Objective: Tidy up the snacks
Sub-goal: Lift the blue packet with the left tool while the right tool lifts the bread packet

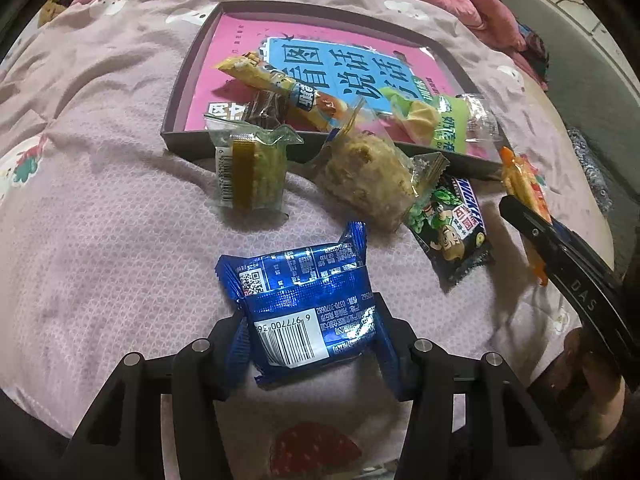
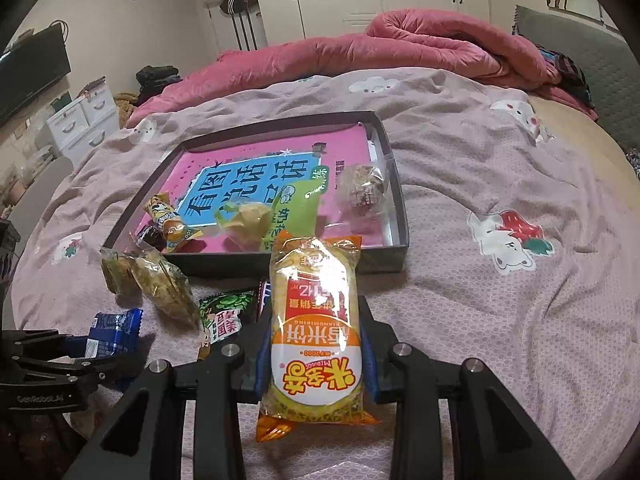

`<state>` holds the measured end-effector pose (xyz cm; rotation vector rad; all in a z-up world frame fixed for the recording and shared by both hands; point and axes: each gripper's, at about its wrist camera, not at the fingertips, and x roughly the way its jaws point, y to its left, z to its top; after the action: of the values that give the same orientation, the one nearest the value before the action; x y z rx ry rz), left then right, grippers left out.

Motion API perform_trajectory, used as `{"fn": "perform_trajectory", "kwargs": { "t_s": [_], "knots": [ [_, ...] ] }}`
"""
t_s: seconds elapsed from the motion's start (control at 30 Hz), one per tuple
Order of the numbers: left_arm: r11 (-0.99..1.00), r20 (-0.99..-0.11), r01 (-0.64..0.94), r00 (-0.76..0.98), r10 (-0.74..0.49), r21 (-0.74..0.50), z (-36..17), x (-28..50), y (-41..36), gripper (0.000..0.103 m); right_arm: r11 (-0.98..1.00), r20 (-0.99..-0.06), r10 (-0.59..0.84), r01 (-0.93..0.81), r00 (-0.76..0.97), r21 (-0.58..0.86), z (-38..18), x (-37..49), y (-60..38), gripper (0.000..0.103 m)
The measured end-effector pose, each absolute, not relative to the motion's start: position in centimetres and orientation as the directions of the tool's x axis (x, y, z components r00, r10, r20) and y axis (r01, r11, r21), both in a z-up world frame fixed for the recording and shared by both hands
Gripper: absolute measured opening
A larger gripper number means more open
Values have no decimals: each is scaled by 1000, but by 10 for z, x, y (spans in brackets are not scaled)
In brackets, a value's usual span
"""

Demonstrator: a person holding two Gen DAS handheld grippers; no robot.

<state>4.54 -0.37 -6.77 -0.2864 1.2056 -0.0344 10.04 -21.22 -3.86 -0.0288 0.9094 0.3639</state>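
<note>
The left gripper (image 1: 316, 336) pinches one blue packet (image 1: 304, 312) above the bed (image 1: 100, 220). The right gripper (image 2: 316, 344) pinches one yellow rice-cracker packet (image 2: 316, 336), which half hides a dark bar before the box (image 2: 400, 216). The box's far corner contents are unclear.

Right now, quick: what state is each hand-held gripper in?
Left hand-held gripper: shut on the blue snack packet.
Right hand-held gripper: shut on the orange-and-yellow rice cracker pack.

left claw (image 1: 312, 344): clamped on blue packet (image 1: 308, 312) | bed (image 1: 100, 240): loose snacks | grey box (image 1: 180, 92): more snacks, pink book (image 1: 240, 40)
</note>
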Motion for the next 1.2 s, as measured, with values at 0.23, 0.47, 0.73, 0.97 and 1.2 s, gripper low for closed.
{"fn": "perform_trajectory", "kwargs": {
  "t_s": [0.23,0.47,0.73,0.97,1.2],
  "knots": [
    [966,-902,-104,391,-180,-237,-54,40,-5,56,932,-757,314,-338,573,131,-32,97,-211,36],
    [968,-892,-95,417,-175,-234,-42,33,-2,56,930,-745,322,-343,584,133,-28,94,-210,36],
    [968,-867,-94,472,-162,-231,-22,32,1,56,924,-722,338,-360,604,131,-21,90,-207,36],
    [971,-844,-93,518,-141,-220,-4,34,2,56,923,-702,342,-363,625,126,-13,88,-207,36],
    [969,-831,-104,540,-136,-226,5,38,5,56,918,-677,354,-377,645,121,-6,86,-205,36]
  ]
}}
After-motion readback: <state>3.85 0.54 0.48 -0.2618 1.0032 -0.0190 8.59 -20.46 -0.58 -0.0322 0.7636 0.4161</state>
